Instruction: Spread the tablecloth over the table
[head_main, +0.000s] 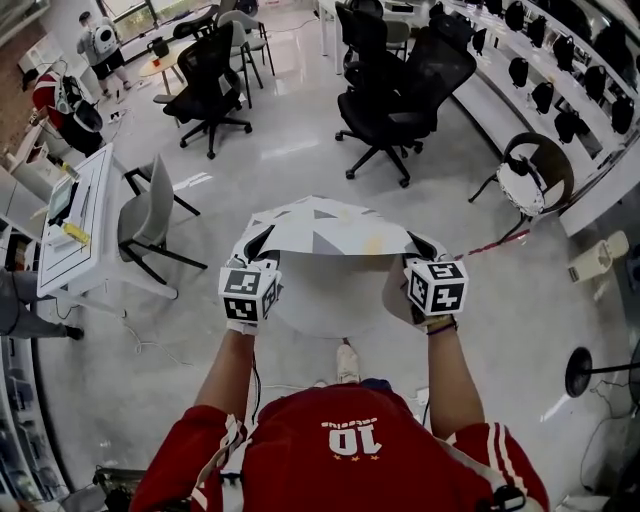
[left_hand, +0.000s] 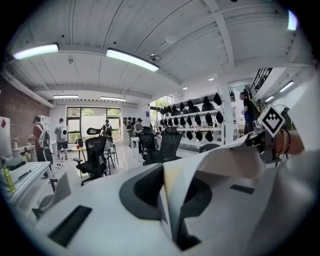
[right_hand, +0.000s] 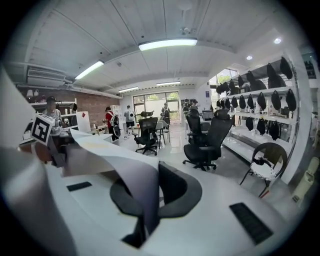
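A white tablecloth (head_main: 320, 228) hangs stretched between my two grippers, above a round white table (head_main: 325, 305) just in front of me. My left gripper (head_main: 256, 246) is shut on the cloth's left corner, and in the left gripper view the tablecloth (left_hand: 175, 190) is pinched between the dark jaws. My right gripper (head_main: 420, 246) is shut on the right corner; in the right gripper view the tablecloth (right_hand: 145, 195) folds down into its closed jaws. The far edge of the cloth billows up. Each gripper view shows the other gripper's marker cube across the cloth.
A grey chair (head_main: 150, 215) and a white desk (head_main: 75, 215) stand to the left. Black office chairs (head_main: 400, 90) are beyond the table. A round chair (head_main: 535, 180) sits at the right, with a fan base (head_main: 580, 372) near it. People stand at the far left.
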